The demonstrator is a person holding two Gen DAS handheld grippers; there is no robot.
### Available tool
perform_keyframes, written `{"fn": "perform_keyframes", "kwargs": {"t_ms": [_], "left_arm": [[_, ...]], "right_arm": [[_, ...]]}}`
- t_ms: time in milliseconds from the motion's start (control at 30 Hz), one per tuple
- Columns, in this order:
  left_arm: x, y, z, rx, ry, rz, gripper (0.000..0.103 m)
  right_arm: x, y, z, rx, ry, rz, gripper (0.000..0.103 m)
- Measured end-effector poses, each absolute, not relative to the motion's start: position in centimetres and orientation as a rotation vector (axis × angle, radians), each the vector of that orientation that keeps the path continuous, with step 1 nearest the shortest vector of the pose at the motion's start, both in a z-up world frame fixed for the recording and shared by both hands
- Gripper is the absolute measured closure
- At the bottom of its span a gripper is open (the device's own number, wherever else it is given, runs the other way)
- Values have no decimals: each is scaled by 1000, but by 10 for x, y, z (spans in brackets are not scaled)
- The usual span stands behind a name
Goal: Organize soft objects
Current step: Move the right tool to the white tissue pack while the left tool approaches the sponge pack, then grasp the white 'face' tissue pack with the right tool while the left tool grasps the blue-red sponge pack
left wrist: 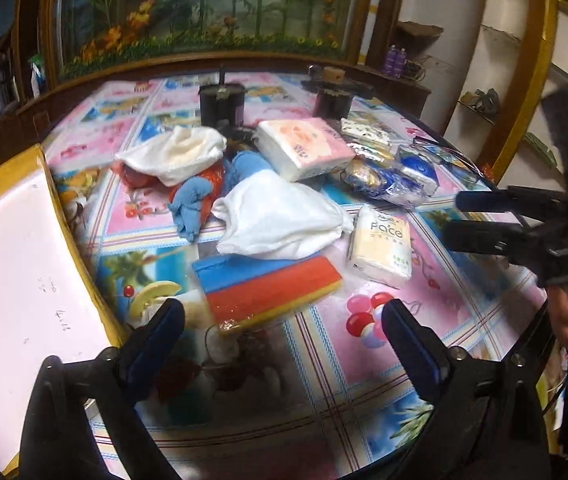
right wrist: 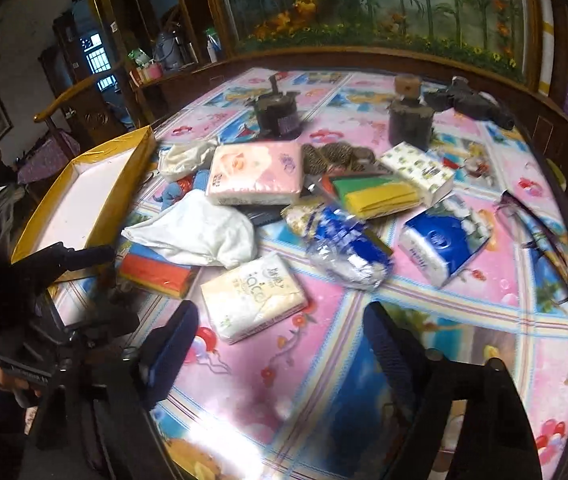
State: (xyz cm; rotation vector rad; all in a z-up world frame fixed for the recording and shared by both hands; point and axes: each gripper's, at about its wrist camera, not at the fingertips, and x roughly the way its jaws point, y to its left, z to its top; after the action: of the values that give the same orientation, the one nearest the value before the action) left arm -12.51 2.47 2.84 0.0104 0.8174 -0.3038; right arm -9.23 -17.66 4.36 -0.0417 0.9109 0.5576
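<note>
Soft things lie piled on the table. A striped sponge pack (left wrist: 267, 290) lies just ahead of my open, empty left gripper (left wrist: 284, 320). Behind it are a white cloth (left wrist: 279, 216), a blue cloth (left wrist: 193, 200), another white towel (left wrist: 175, 152), a pink tissue pack (left wrist: 304, 146) and a cream tissue pack (left wrist: 380, 244). My right gripper (right wrist: 279, 320) is open and empty just short of the cream tissue pack (right wrist: 253, 296). The right view also shows the white cloth (right wrist: 199, 232), a blue tissue pack (right wrist: 444, 240) and a yellow-green sponge pack (right wrist: 372, 192).
A yellow-edged box with a white inside (left wrist: 11, 272) stands at the table's left edge; it also shows in the right wrist view (right wrist: 83, 196). Two dark jars (right wrist: 275, 114) (right wrist: 410, 120) stand at the back. Glasses (right wrist: 540, 232) lie at the right. A crinkly blue wrapper (right wrist: 348, 248) lies mid-table.
</note>
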Motion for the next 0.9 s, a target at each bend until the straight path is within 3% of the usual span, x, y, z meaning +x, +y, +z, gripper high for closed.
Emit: {"fn": "perform_keyframes", "kwargs": {"t_ms": [267,400,500,533,600,900], "left_arm": [[-129,28,30,21,783,-319,8],[-129,28,30,24,784,-319,8],[-128,28,29,21,785,-317,8],[-127,28,28,22,786,-315,8],[-127,27,28,24,789,-312,8],[-115,34,30,-46,828,-308,8]], "right_arm": [[-81,-142,27,-132,935,522,23],[-73,-127,21,-221,931,518,15],[-71,-120,18,-267,922,545,15],[-72,-119,17,-269,915,555,16],[-73,-120,16,-258,920,596,32],[-65,-151,30,-36,813,691,36]]}}
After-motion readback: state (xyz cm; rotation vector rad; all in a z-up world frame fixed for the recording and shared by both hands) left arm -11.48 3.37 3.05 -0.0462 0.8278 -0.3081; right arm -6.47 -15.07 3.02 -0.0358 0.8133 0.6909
